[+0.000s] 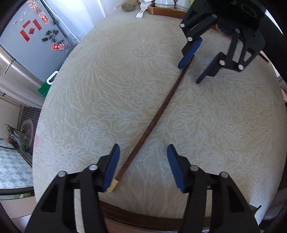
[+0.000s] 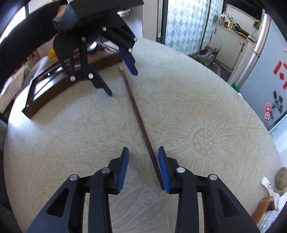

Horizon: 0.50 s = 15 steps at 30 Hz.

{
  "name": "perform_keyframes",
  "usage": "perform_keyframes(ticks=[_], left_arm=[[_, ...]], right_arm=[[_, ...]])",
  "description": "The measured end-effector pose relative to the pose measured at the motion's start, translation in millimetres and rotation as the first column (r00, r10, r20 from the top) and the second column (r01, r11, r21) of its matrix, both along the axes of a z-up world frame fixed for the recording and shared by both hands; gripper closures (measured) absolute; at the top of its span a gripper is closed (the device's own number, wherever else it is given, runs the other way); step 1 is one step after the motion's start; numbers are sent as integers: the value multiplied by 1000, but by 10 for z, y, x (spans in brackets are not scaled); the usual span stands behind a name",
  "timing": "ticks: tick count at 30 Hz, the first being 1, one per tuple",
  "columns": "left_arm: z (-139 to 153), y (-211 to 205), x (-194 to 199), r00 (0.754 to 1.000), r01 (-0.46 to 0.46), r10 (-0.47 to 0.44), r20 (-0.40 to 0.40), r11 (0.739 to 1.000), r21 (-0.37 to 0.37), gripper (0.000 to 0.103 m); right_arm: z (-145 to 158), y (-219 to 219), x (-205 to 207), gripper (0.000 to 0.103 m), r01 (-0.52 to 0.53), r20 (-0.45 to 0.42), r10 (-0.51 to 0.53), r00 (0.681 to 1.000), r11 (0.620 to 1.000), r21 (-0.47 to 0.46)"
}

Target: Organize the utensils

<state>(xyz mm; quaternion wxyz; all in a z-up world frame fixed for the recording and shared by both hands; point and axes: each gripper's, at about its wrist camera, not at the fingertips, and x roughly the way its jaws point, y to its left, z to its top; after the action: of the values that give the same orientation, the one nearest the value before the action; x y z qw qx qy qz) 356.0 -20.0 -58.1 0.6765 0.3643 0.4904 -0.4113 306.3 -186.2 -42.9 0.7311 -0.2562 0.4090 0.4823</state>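
Dark wood, one chopstick (image 1: 157, 116) lies flat on the floral-clothed counter (image 1: 107, 75), its pale-capped butt half hidden behind the left gripper's (image 1: 142, 167) near pad and its thin tip beside the right gripper (image 2: 143, 171). Both jaws stand partly open astride it; whether any pad touches it is unclear.

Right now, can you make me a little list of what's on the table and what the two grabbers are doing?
table: round top with a pale flower-pattern cover
chopstick: one dark wooden chopstick lying flat, pale cap at one end
left gripper: jaws apart, straddling the capped end, not squeezing
right gripper: jaws apart, straddling the thin end, one pad close beside it
also there: white spoon and wooden tray near the edges
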Motion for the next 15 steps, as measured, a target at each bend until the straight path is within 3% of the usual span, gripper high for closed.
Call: perform_keyframes(ticks=[2,4,8,9,15], left_arm=[[7,-7,-30,1000,14,-14,-11,1000,-9,59],[8,-27,-65,999,27,-27,-17,1000,-8,71],[24,-66,-144,1000,22,-22,-20,1000,-11,83],[25,-64,-160,999,15,-15,-34,1000,-17,90],[31,-23,-173,999,-7,5,-50,999,-36,91]], right_arm=[[-26,12,-4,81,-1,2,1,1000,1000,0],[-30,42,-4,95,-7,-2,7,1000,1000,3],[-48,58,4,95,-10,-22,11,1000,1000,16],[-32,44,16,95,-11,-16,12,1000,1000,15],[16,36,-53,95,-18,-1,18,1000,1000,10]])
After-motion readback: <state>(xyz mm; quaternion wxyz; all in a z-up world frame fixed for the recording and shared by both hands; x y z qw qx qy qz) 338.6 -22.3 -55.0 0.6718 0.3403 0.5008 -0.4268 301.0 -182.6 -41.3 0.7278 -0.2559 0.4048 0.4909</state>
